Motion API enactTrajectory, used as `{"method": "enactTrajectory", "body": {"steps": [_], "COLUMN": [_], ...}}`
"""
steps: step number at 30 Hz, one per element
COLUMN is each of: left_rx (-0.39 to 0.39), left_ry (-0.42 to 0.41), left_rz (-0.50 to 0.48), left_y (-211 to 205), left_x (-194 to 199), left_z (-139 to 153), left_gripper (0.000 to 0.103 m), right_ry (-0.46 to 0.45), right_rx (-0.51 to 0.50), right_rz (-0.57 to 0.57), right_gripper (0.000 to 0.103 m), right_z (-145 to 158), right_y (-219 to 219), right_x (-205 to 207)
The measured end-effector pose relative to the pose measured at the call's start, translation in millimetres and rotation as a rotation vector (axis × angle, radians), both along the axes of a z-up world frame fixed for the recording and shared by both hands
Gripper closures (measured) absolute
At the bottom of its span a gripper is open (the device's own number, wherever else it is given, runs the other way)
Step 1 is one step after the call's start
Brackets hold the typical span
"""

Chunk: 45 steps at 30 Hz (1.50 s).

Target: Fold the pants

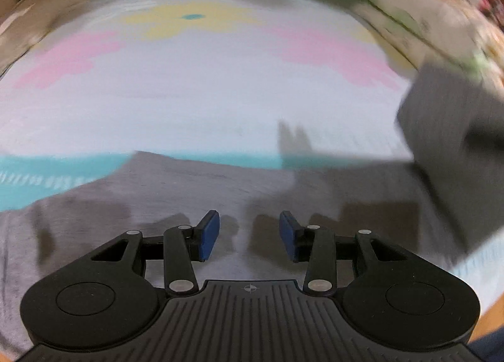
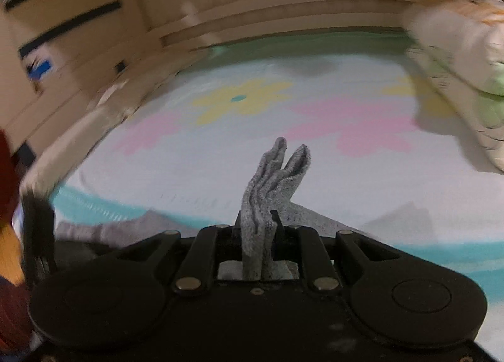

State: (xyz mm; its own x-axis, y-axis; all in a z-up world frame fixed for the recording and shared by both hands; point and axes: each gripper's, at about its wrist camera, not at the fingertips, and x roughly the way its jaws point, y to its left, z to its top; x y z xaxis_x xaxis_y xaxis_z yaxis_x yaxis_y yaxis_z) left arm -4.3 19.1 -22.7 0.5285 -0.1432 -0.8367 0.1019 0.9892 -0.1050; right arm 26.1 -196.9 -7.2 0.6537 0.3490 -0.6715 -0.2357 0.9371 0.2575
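Grey pants (image 1: 195, 192) lie spread on a pastel flowered bed sheet (image 1: 220, 84). My left gripper (image 1: 249, 234) hovers over the pants, its blue-padded jaws open and empty. At the right of the left wrist view, a lifted part of the grey pants (image 1: 450, 129) hangs in the air. My right gripper (image 2: 256, 226) is shut on a bunched fold of the grey pants (image 2: 271, 179), which sticks up between its fingers. More grey fabric (image 2: 104, 229) lies low at the left of the right wrist view.
A wooden bed frame (image 2: 252, 15) runs along the far edge of the sheet (image 2: 220, 147). Pale folded bedding (image 2: 456, 56) lies at the right. Wooden furniture with dark slots (image 2: 63, 31) stands at the left.
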Motion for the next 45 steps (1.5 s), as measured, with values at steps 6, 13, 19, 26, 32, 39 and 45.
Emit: {"method": "enactTrajectory", "body": {"steps": [6,13,19,26,32,39,45], "left_rx": [-0.069,-0.098,-0.108,-0.1,-0.061,-0.02,-0.026], "left_ry": [0.004,-0.003,-0.014,0.009,0.06,0.069,0.099], "left_rz": [0.109,0.121,0.131,0.092,-0.038,-0.181,-0.191], "left_y": [43,58,57,39,-1,-33,-41], "left_x": [4,-1,3,6,1,-12,-6], "left_z": [3,5,7,-1,-20,-29,-35], "left_gripper": [0.062,0.062,0.062,0.062,0.062,0.062,0.062], "right_ry": [0.033,0.038,0.009,-0.005,0.101,0.244,0.301], "right_rx": [-0.081,-0.221,-0.105,-0.02,-0.053,0.02,-0.021], "right_rz": [0.074,0.134,0.325,0.255,-0.054,-0.248,-0.175], "right_gripper": [0.088,0.077,0.051,0.049,0.09,0.094,0.094], "right_z": [-59,-115,-103,-63,-60,-84,-108], "right_y": [91,149,153,80,-22,-93,-75], "right_x": [-13,-31,-49,-33,28,60,71]}}
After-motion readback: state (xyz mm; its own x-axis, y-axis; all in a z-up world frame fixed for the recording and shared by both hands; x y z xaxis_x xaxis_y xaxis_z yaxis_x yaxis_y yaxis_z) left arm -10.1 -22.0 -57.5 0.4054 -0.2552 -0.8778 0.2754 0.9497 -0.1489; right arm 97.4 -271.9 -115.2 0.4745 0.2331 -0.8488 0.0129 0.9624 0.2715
